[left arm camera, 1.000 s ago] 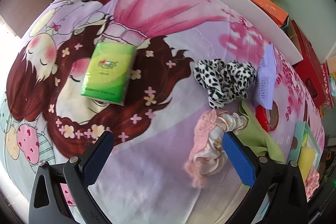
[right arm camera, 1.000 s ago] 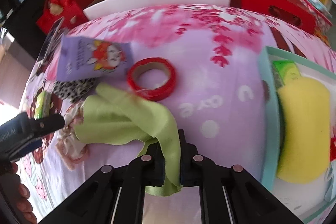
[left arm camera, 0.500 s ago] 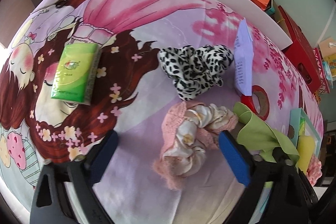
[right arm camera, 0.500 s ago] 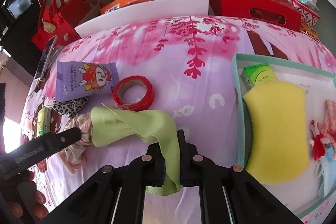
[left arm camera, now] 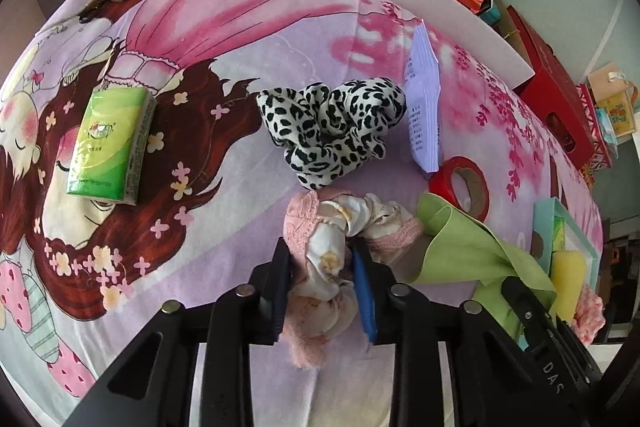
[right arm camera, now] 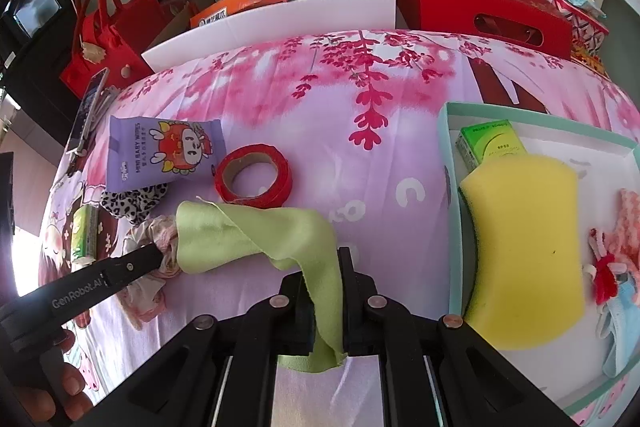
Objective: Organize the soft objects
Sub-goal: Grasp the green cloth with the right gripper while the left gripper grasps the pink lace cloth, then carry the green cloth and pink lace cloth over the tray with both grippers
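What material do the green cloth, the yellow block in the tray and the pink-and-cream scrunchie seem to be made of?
Green cloth: thin matte woven fabric, probably; it drapes in soft folds and shows a frayed edge.
Yellow block: foam sponge, by its dull, finely pored face.
Pink-and-cream scrunchie: gathered smooth fabric with a lace-like pink trim; the fibre cannot be told.

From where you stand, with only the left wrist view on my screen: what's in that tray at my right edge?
Observer: The tray holds a yellow sponge lying partly over a green tissue pack.
Operator: Anything else in it?
Observer: A pink knit piece and a light blue item by the right rim.
Operator: Is the right gripper holding the cloth?
Observer: Yes, the right gripper pinches the green cloth, which hangs between its pads.
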`<state>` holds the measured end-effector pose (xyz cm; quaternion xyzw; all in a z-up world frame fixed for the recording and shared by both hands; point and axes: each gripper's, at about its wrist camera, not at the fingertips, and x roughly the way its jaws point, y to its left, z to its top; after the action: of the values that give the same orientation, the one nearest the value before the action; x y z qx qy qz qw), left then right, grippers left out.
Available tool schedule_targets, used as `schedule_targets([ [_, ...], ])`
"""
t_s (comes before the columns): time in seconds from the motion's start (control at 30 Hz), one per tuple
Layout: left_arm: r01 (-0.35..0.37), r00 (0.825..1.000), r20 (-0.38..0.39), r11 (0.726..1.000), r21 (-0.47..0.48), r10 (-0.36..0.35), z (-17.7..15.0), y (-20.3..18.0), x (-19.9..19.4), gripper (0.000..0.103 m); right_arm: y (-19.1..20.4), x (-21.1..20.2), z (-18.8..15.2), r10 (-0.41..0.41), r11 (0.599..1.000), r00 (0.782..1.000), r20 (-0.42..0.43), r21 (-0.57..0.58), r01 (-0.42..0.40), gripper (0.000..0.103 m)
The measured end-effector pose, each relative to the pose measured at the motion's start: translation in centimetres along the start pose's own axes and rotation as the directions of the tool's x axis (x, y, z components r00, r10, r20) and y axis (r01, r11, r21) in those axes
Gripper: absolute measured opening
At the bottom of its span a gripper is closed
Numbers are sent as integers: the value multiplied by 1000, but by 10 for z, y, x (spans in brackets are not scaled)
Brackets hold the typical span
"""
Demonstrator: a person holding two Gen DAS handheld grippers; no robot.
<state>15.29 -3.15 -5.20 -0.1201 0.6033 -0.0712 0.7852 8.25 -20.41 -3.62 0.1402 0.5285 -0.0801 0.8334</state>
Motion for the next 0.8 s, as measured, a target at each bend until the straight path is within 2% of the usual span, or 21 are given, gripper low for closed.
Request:
schedule_targets([
  [0.13, 22, 1000, -6, 1000, -20, -23, 0, 0, 5, 28, 0, -1, 0, 0, 1000, 1000, 2, 0, 0, 9],
  [0.4, 55, 998, -7, 998, -14, -55, -1, -5, 7, 18, 3, -8, 2, 2, 1000, 1000, 19, -9, -2, 9],
  [0.8, 82, 995, 49, 997, 14, -83, -2, 4, -28, 15, 5, -25, 6, 32, 999, 997, 73, -10, -31, 9],
])
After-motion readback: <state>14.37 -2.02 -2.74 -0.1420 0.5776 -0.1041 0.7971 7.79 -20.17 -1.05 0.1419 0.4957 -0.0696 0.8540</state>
